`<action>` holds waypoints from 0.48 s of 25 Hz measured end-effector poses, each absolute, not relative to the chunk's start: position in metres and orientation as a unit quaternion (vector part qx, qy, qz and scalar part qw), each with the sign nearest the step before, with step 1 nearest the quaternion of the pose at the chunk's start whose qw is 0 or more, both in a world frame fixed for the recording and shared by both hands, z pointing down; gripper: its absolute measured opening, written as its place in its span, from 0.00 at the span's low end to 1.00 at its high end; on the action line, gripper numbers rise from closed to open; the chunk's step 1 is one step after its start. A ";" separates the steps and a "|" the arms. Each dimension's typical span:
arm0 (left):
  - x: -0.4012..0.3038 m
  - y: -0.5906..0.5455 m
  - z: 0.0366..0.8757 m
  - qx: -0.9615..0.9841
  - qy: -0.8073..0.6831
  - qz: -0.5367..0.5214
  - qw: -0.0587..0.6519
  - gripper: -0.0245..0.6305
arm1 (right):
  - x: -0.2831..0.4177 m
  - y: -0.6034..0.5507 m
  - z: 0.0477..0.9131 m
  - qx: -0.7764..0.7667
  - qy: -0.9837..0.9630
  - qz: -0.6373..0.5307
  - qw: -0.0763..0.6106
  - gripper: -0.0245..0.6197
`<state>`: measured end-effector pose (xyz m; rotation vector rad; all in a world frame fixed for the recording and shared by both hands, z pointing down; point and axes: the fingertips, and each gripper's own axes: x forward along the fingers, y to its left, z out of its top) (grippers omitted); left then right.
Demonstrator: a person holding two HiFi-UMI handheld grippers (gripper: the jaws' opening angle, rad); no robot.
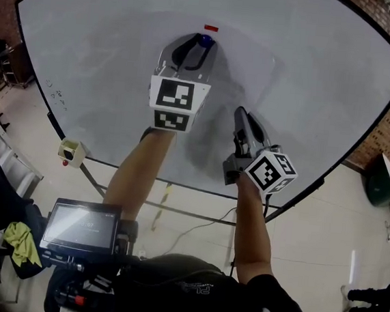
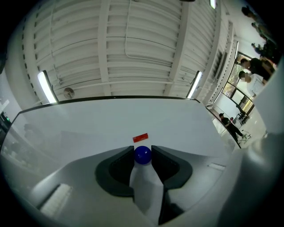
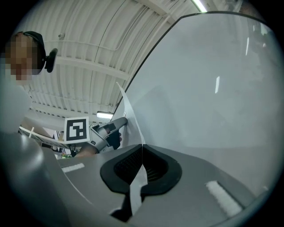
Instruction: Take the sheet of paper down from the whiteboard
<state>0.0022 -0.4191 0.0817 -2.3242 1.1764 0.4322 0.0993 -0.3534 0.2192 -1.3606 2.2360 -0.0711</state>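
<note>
The sheet of paper [image 1: 231, 76] lies pale against the whiteboard [image 1: 327, 68]. A round blue magnet [image 1: 206, 41] sits at the sheet's top edge, with a small red strip [image 1: 211, 28] just above it. My left gripper [image 1: 204, 44] is shut on the magnet; in the left gripper view the blue magnet [image 2: 142, 155] sits between both pads of the left gripper [image 2: 142, 158], under the red strip [image 2: 140, 138]. My right gripper [image 1: 241, 112], lower right, is shut on the sheet's edge. In the right gripper view the paper [image 3: 129, 111] curls off the board from the right gripper [image 3: 142, 150].
The whiteboard stands on a wheeled frame with a small box [image 1: 72, 151] at its lower left corner. A screen on a stand [image 1: 82, 227] is near the person's left side. A green bin [image 1: 383, 180] stands at the right. People [image 2: 250, 66] are far off.
</note>
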 end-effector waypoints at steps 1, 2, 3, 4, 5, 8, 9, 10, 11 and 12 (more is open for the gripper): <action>0.001 -0.418 0.087 -0.853 0.431 0.158 0.247 0.22 | 0.101 -0.351 0.222 -0.506 0.822 -0.027 0.259 0.06; 0.000 -0.416 0.091 -0.855 0.430 0.157 0.245 0.22 | 0.104 -0.348 0.225 -0.510 0.820 -0.029 0.260 0.06; -0.002 -0.415 0.096 -0.857 0.428 0.156 0.241 0.22 | 0.106 -0.345 0.229 -0.514 0.817 -0.032 0.260 0.06; -0.004 -0.412 0.100 -0.859 0.426 0.156 0.237 0.22 | 0.107 -0.343 0.232 -0.519 0.814 -0.034 0.259 0.06; -0.007 -0.410 0.106 -0.861 0.424 0.156 0.233 0.22 | 0.109 -0.339 0.237 -0.524 0.811 -0.036 0.256 0.06; -0.019 -0.404 0.130 -0.868 0.418 0.157 0.217 0.23 | 0.111 -0.330 0.255 -0.544 0.801 -0.046 0.248 0.06; -0.024 -0.403 0.137 -0.871 0.416 0.157 0.210 0.22 | 0.111 -0.328 0.260 -0.548 0.798 -0.048 0.246 0.06; -0.029 -0.403 0.144 -0.873 0.414 0.158 0.202 0.22 | 0.110 -0.325 0.264 -0.552 0.796 -0.050 0.245 0.06; -0.032 -0.403 0.151 -0.876 0.412 0.159 0.194 0.22 | 0.109 -0.322 0.268 -0.554 0.795 -0.052 0.243 0.06; -0.035 -0.402 0.157 -0.878 0.410 0.161 0.185 0.22 | 0.108 -0.318 0.272 -0.556 0.794 -0.053 0.242 0.06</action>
